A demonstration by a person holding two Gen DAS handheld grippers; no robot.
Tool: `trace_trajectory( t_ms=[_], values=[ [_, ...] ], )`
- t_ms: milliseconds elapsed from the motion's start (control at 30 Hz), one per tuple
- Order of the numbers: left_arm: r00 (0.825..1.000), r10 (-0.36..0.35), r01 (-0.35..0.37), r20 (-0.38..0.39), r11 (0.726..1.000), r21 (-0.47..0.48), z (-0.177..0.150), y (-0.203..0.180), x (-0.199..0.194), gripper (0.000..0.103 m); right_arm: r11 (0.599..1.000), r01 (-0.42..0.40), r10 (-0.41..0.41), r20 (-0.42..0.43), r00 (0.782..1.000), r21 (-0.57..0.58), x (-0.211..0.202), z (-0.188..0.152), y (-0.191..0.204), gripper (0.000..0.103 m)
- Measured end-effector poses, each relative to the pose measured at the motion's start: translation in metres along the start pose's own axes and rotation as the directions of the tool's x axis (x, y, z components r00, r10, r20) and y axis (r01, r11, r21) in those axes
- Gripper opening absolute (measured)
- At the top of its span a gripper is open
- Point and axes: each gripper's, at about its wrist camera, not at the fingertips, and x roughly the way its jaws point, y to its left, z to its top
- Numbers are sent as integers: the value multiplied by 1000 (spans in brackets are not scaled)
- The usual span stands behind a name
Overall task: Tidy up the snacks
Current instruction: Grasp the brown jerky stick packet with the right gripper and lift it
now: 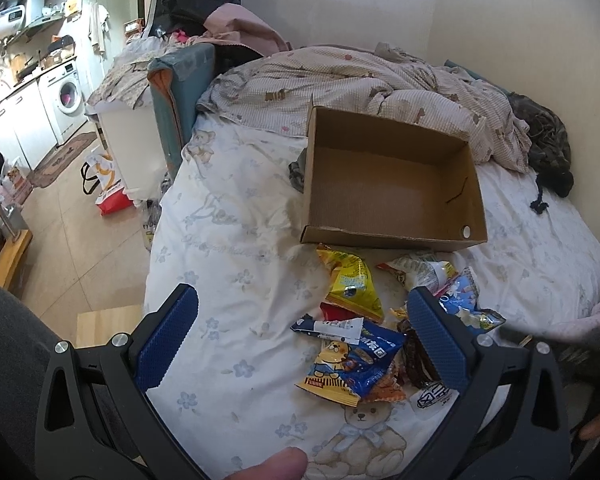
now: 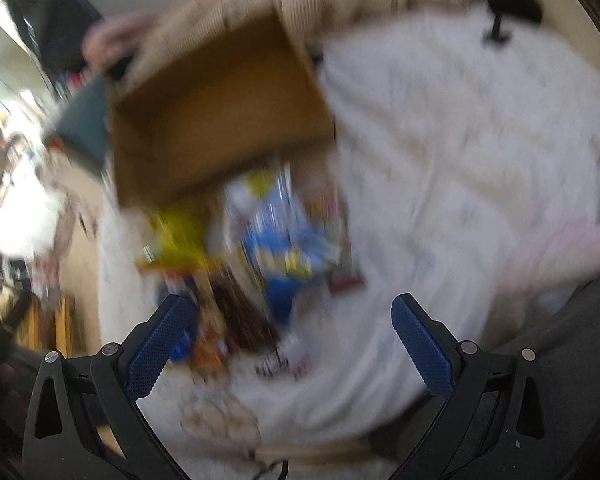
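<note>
An empty cardboard box (image 1: 392,184) lies on the bed's white floral sheet (image 1: 236,240). Just in front of it lies a heap of snack packets: a yellow packet (image 1: 352,284), a blue bear-print packet (image 1: 356,364), a dark brown packet (image 1: 414,352) and a light blue packet (image 1: 466,300). My left gripper (image 1: 304,332) hangs open over the near edge of the heap, nothing between its fingers. The right wrist view is badly blurred; it shows the box (image 2: 216,116), the snack heap (image 2: 268,240) and my right gripper (image 2: 288,320) open above the sheet.
A rumpled beige quilt (image 1: 360,80) and dark clothing (image 1: 548,148) lie behind the box against the wall. The bed's left edge drops to a tiled floor (image 1: 80,248) with a red-and-white bag (image 1: 108,184). A finger (image 1: 276,464) shows at the bottom edge.
</note>
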Motion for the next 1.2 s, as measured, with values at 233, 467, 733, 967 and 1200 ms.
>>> trace_trajectory(
  t_ms=[233, 467, 733, 967, 1200],
  values=[
    [999, 0, 0, -35, 1000, -14, 2, 3, 5, 103, 969, 107, -162, -245, 956, -222, 77, -23, 34, 103],
    [997, -8, 3, -72, 998, -66, 3, 12, 12, 103, 894, 183, -291, -220, 931, -409, 104, -40, 64, 89],
    [997, -4, 0, -80, 999, -48, 3, 7, 13, 103, 906, 106, -221, -244, 944, -409, 88, -56, 66, 34],
    [998, 4, -8, -66, 998, -56, 4, 10, 10, 103, 940, -19, -68, -241, 968, -341, 43, -69, 61, 15],
    [998, 30, -33, -62, 998, -47, 3, 14, 10, 103, 945, -131, 91, -142, 986, -299, -4, -50, 49, 15]
  ],
)
